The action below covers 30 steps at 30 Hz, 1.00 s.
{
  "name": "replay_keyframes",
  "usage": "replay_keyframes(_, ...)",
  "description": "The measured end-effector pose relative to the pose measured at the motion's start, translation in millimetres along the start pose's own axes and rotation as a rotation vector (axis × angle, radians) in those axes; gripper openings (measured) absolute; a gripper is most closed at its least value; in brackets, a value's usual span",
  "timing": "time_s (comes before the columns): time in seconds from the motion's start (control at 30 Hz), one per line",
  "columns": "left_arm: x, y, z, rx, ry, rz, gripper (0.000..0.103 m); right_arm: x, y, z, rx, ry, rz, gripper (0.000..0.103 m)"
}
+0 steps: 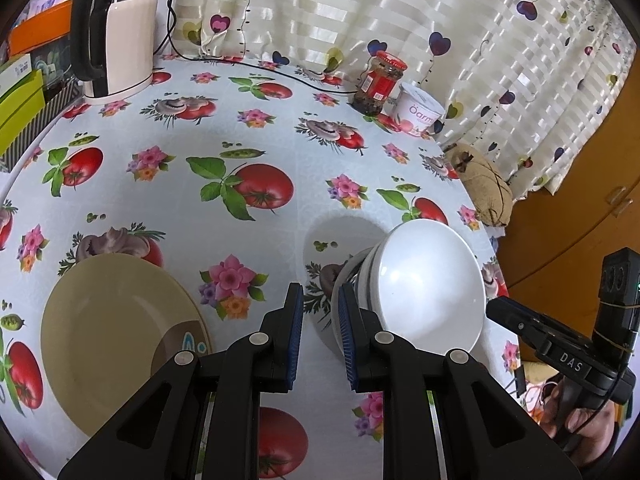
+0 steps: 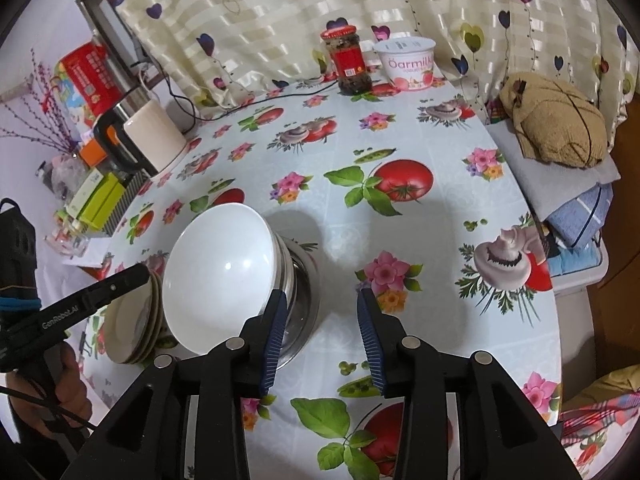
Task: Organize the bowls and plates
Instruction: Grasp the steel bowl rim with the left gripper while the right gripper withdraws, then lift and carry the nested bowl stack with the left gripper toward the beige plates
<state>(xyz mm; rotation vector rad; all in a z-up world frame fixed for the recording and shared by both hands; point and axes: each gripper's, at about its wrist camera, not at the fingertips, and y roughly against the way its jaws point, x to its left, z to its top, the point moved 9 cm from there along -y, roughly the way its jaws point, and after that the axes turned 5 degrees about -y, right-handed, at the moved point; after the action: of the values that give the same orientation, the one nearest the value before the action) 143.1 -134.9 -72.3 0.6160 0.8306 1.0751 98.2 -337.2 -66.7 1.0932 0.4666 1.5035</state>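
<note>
Because the white bowl [image 2: 224, 272] sits tilted in the steel bowl [image 2: 300, 304] beneath it rather than nested flat, I judge the stack could rock or slide if either of my tools nudges its rim. My right gripper [image 2: 320, 336] stands partly open with nothing between the pads, its left finger just beside the bowls' edge; a careless swing there would tip them. My left gripper [image 1: 320, 332] is narrowly parted and empty, close to the same stack on its other side. The tan plates [image 2: 136, 320] lie stacked just left of the bowls, near the table's edge, so a shove could push them off. From the right wrist view I cannot count those plates surely, and the left tool covers part of them. The steel bowl's inside is hidden by the white one. The tablecloth [image 1: 256, 128] under the stack is hidden too.
</note>
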Motion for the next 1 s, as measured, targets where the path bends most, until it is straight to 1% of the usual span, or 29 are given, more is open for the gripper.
replay_keyframes(0.27,4,-9,-6,0.03,0.014,-0.009,0.019,-5,-9,-5,0.029,-0.026,-0.001,0.036)
replay_keyframes(0.53,3,-18,-11,0.062,0.02,-0.031,0.019,-4,-16,-11,0.052,-0.02,0.011,0.035)
replay_keyframes(0.9,-6,-30,-21,0.109,0.013,-0.073,0.019,-1,-27,-15,0.076,-0.013,0.035,0.026)
replay_keyframes(1.0,-8,-34,-24,0.128,0.017,-0.094,0.019,0,-29,-17,0.081,-0.012,0.041,0.024)
